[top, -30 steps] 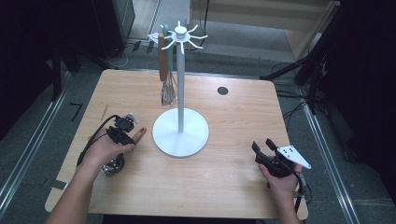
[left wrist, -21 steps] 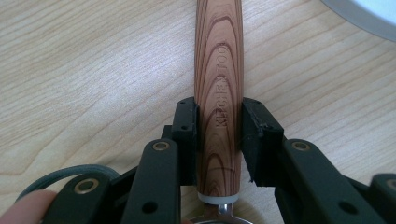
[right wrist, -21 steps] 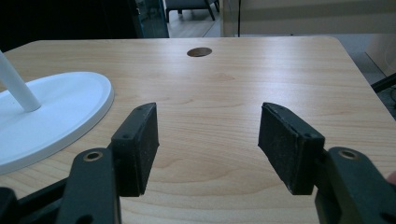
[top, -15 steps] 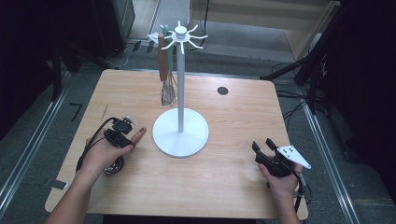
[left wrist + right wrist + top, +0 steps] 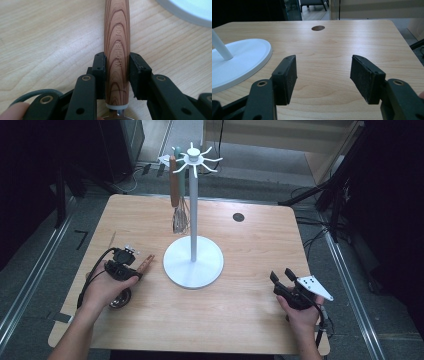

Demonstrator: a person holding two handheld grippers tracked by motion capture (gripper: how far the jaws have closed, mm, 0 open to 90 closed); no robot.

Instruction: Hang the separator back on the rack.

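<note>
Clamping a wooden utensil handle (image 5: 117, 57) in my left gripper (image 5: 122, 269), I hold it low over the table (image 5: 250, 315), just left of the white stand's base (image 5: 192, 262). Near right, my right gripper (image 5: 284, 279) rests spread, holding nothing.

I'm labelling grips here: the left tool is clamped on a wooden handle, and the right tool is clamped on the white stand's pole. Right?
Not quite. The left tool does clamp the wooden handle, but the right tool is open over bare table, as the right gripper view shows; the white stand sits apart.
</note>
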